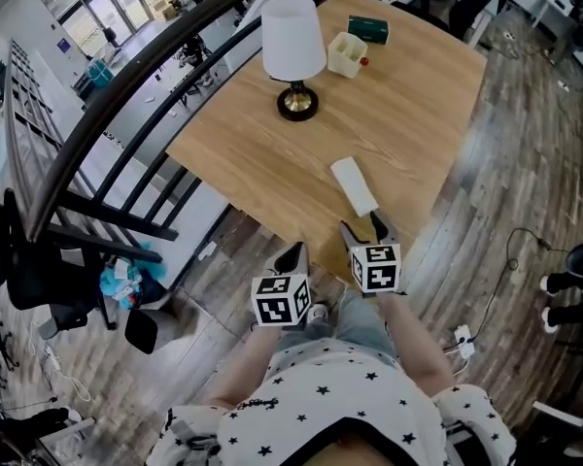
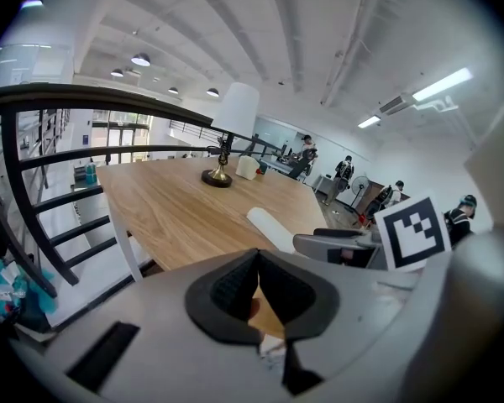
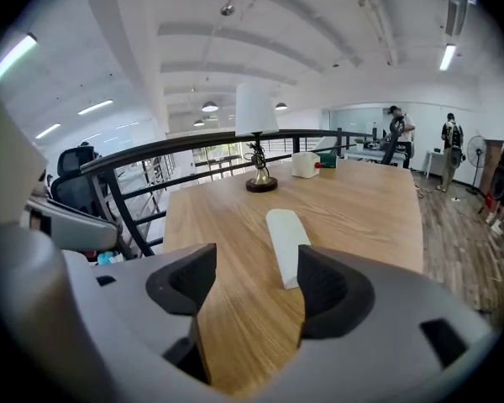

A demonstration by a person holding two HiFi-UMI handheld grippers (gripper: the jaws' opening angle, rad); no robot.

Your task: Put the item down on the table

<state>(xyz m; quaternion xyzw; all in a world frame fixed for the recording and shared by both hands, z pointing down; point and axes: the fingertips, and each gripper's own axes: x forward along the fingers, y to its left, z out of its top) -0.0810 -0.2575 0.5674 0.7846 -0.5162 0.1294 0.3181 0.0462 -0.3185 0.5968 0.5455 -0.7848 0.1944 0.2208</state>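
A flat white oblong item [image 1: 354, 185] lies on the wooden table [image 1: 418, 115] near its front corner, with nothing gripping it. My right gripper [image 1: 364, 226] hovers just behind it, jaws open and empty; in the right gripper view the item [image 3: 287, 243] rests slightly ahead of the right gripper [image 3: 256, 288], close to its right pad. My left gripper [image 1: 296, 252] hangs shut off the table's near edge, to the left of the right one. Seen from the left gripper view, the left gripper [image 2: 256, 280] has its pads together at the tips, and the item [image 2: 273, 227] lies beyond.
A lamp with a white shade [image 1: 293, 51] stands mid-table. A white container [image 1: 347, 54] and a green box [image 1: 368, 30] sit at the far end. A black railing [image 1: 126, 95] runs along the table's left side. People stand far off [image 3: 399, 128].
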